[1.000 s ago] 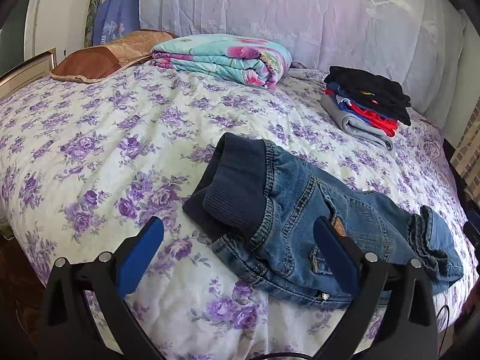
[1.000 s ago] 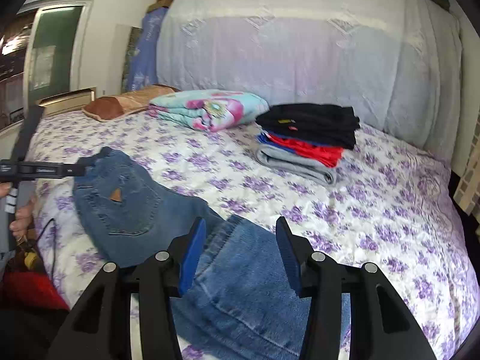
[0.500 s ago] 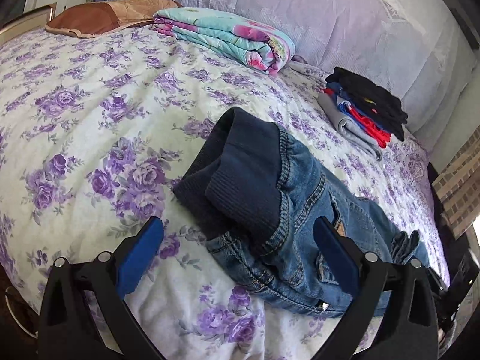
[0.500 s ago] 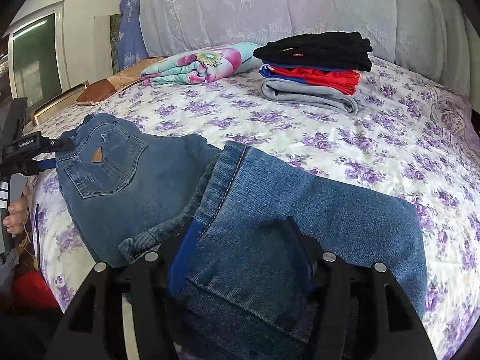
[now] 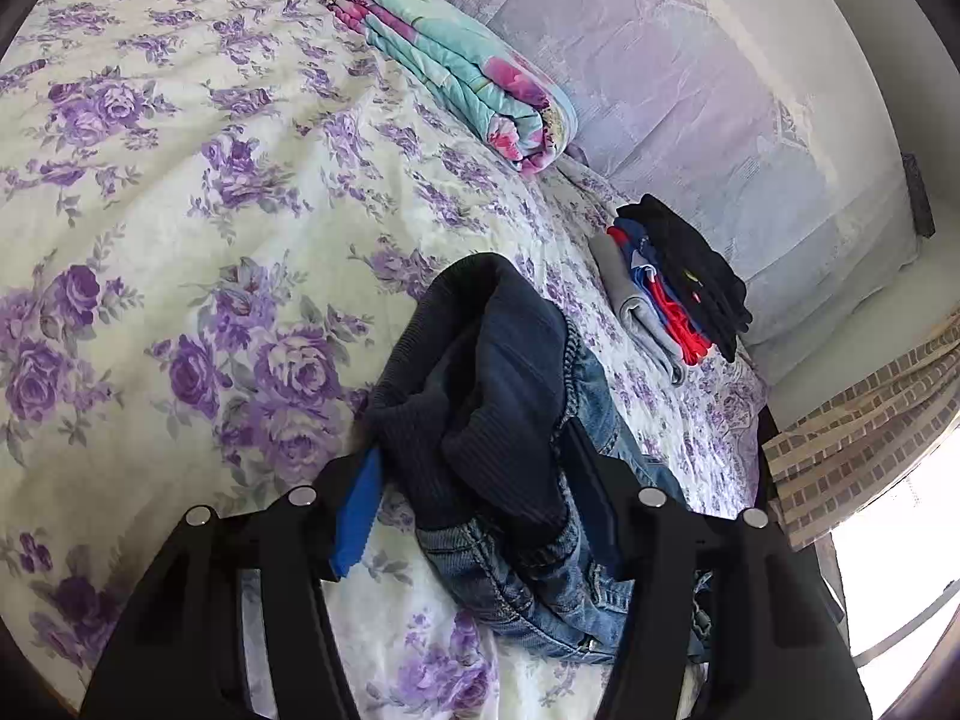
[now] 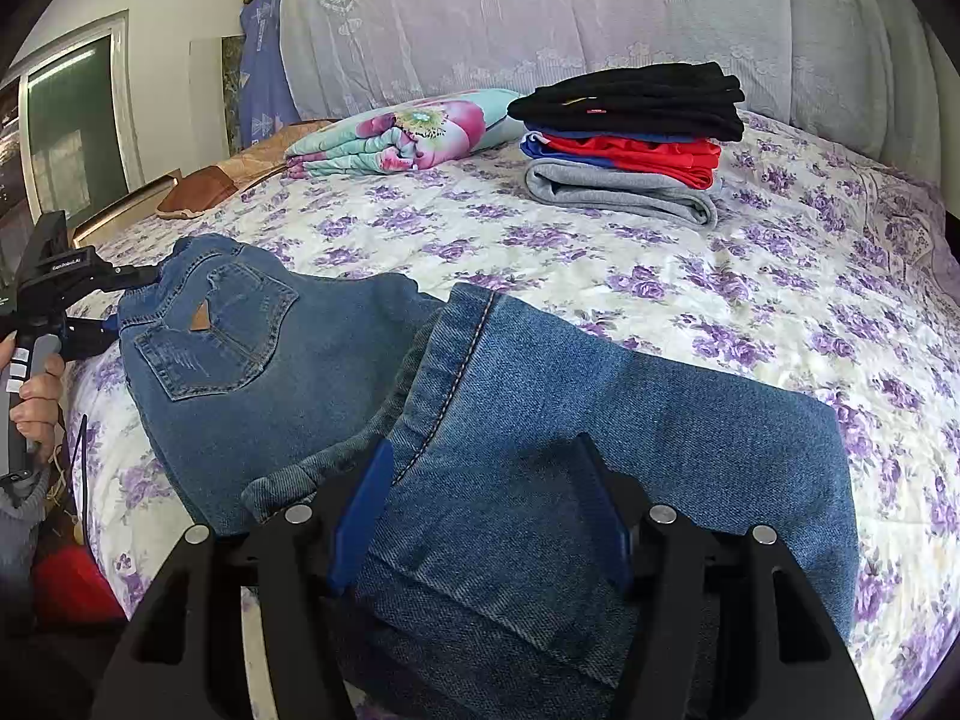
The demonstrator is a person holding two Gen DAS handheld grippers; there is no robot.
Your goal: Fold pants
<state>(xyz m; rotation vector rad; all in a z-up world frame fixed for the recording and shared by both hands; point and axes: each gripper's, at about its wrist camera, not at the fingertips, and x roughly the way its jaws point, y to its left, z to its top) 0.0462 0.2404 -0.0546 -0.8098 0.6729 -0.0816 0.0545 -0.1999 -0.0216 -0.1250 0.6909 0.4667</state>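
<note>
Blue jeans (image 6: 252,348) lie on the flowered bedspread (image 6: 750,276), back pocket up, with the legs folded toward my right gripper. My left gripper (image 5: 474,480) sits at the dark ribbed waistband (image 5: 492,396). Its jaws are closing and its blue pads press the bunched band from both sides. In the right wrist view the left gripper (image 6: 120,300) appears at the far left, held by a person's hand (image 6: 36,396). My right gripper (image 6: 486,480) stands low over the leg ends (image 6: 600,396). Denim fills the gap between its spread jaws, and nothing is pinched.
A stack of folded clothes (image 6: 636,132), black on top, stands near the covered headboard (image 6: 540,12). A folded floral blanket (image 6: 408,132) and a brown pillow (image 6: 204,186) lie farther left. The bed's near edge runs under both grippers.
The left gripper moved in, rolled, and narrowed its jaws around the waistband, which bunched up. The right gripper sank from above the legs down around the leg ends, with its jaws a little wider.
</note>
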